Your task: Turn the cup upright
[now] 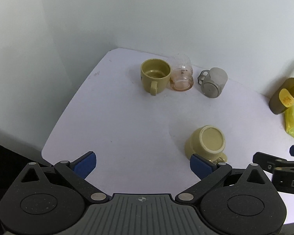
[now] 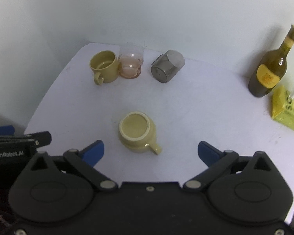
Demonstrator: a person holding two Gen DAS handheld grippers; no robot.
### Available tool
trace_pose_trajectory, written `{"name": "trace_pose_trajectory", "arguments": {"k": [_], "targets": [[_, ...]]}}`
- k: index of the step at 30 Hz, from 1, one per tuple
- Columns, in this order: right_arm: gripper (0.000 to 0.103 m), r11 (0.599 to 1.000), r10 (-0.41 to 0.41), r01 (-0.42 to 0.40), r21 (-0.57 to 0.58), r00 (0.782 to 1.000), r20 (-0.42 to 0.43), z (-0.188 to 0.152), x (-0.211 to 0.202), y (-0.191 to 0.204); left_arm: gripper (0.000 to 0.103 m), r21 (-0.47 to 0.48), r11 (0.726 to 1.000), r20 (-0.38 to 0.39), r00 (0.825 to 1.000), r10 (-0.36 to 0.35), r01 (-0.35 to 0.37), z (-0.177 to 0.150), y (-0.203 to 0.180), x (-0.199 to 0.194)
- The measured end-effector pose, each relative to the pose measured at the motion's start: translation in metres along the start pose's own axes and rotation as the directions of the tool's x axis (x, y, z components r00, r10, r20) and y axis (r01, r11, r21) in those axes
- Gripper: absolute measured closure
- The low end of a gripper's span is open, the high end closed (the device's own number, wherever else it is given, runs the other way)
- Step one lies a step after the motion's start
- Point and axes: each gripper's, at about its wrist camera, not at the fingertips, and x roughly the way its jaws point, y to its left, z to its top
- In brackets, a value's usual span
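Note:
A cream cup (image 2: 136,132) stands upside down on the white table (image 2: 186,107), base up, handle toward me; it also shows in the left wrist view (image 1: 207,142). My right gripper (image 2: 150,152) is open and empty, just in front of this cup, its fingers either side of it. My left gripper (image 1: 143,165) is open and empty, left of the cup; its right finger (image 1: 200,166) is close to the cup's near side. At the back, an olive mug (image 1: 155,76) and a clear glass (image 1: 181,74) stand upright. A steel cup (image 1: 213,82) is tipped, base toward me.
A dark olive bottle with a yellow label (image 2: 270,68) and a yellow packet (image 2: 288,109) stand at the right edge by the wall. The table's left edge (image 1: 68,105) drops off to dark floor. Each gripper shows at the side of the other's view.

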Motion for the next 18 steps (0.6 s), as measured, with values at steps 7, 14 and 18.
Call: {"name": "trace_pose_trajectory", "arguments": {"k": [7, 14, 18], "targets": [[0.000, 1.000, -0.012, 0.012, 0.000, 1.000, -0.011, -0.002, -0.002, 0.006, 0.000, -0.008, 1.000, -0.014, 1.000, -0.017, 0.017, -0.010, 0.003, 0.003], [0.000, 1.000, -0.009, 0.009, -0.026, 1.000, -0.002, -0.002, -0.004, 0.009, 0.000, -0.010, 1.000, -0.010, 1.000, -0.017, 0.017, -0.014, 0.001, -0.001], [0.000, 1.000, -0.009, 0.009, -0.027, 1.000, -0.001, -0.001, -0.003, 0.008, 0.000, 0.006, 1.000, 0.003, 1.000, -0.010, 0.010, -0.013, -0.003, -0.003]]}}
